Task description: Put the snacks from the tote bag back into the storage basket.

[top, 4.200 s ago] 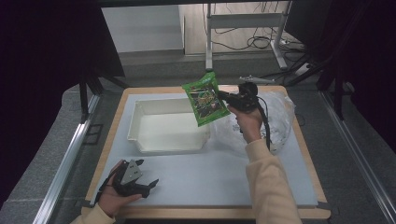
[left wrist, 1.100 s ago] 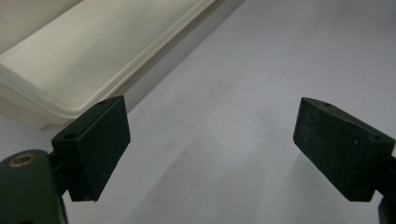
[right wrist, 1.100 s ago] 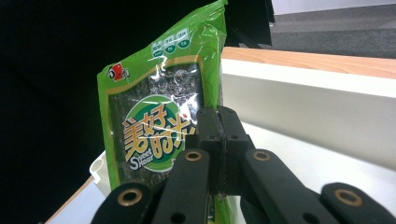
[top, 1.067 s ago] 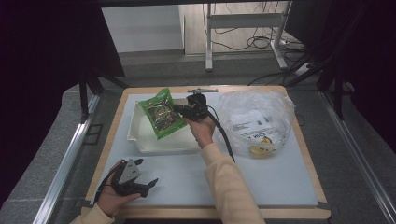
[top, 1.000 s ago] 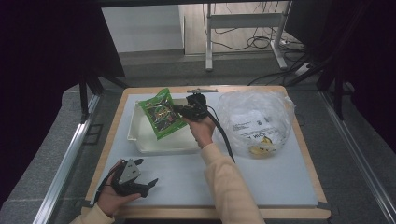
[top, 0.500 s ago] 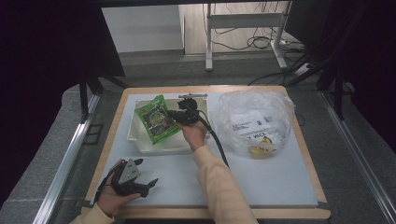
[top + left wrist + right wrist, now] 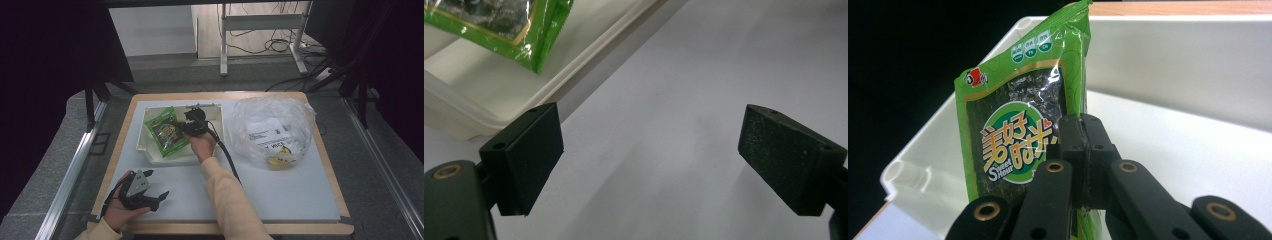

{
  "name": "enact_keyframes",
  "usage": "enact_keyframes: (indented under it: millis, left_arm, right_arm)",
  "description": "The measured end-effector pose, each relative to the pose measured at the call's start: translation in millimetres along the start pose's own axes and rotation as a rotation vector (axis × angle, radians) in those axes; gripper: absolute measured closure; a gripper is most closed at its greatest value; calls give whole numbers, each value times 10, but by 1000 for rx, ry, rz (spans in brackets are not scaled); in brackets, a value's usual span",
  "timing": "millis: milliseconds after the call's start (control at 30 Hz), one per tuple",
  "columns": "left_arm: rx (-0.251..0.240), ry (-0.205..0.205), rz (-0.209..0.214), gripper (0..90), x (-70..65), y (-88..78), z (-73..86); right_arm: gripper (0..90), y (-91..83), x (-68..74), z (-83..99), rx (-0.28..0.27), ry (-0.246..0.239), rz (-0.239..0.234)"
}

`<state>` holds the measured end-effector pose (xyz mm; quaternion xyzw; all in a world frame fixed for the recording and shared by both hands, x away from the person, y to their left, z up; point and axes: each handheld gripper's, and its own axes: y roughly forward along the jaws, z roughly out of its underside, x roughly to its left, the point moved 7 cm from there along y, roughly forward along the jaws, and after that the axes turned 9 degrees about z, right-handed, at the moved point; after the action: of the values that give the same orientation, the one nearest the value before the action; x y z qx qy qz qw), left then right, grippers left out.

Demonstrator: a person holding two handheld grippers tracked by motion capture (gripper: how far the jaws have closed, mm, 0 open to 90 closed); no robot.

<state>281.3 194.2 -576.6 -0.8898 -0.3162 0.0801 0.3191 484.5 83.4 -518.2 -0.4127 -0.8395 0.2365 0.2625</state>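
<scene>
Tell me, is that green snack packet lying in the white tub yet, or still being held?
Still held. The right gripper is shut on the green snack packet, which hangs over the white tub.

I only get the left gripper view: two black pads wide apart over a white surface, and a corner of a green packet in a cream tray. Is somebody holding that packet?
Observer: Yes. The right tool is shut on the green packet by its edge, over the tray.
Operator: What is the packet?
Observer: The right gripper view shows a snack pack with Chinese characters and "Sweet Hour" printed on it.
Operator: Anything else on the table?
Observer: A crumpled clear plastic bag lies right of the tray, with a printed sheet and something yellow inside.
</scene>
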Motion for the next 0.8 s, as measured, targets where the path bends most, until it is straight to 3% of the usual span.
enact_keyframes:
  millis: [433,533,667,800]
  left_arm:
    - [5,5,0,108,7,-2,5]
    - [6,5,0,108,5,0,5]
    - [5,5,0,108,7,-2,4]
    - [7,7,1,108,5,-2,5]
  right_arm:
    - [890,256,-40,124,53,-1,88]
    - [879,299,-44,153,63,13,94]
    - [851,335,-13,199,78,-13,105]
    - [780,339,22,240,98,-26,87]
